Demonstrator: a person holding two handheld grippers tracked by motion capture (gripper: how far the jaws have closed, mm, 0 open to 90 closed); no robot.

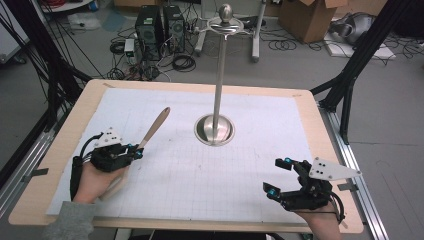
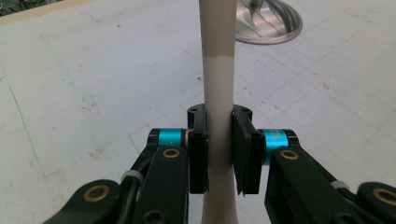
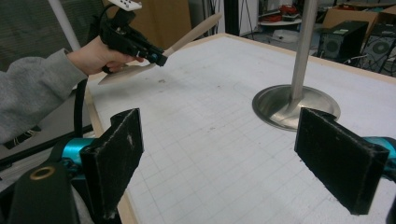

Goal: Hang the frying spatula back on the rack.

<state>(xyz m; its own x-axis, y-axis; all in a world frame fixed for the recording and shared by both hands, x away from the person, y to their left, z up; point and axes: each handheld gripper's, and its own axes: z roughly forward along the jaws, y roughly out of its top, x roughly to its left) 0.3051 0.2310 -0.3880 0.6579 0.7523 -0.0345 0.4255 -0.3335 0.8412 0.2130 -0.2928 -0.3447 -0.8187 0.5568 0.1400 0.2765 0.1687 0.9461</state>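
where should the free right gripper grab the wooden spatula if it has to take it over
Probably the bare upper handle of the wooden spatula, coming from the stand side. The left gripper is clamped low on the handle near the blade, and the rounded end angles up off the table, leaving room for the open right gripper.

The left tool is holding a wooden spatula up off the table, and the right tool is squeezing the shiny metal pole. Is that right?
Not quite. The right tool is open, with nothing between its jaws; the metal pole stands apart from it, as the right gripper view shows. The left tool does hold the wooden spatula off the table.
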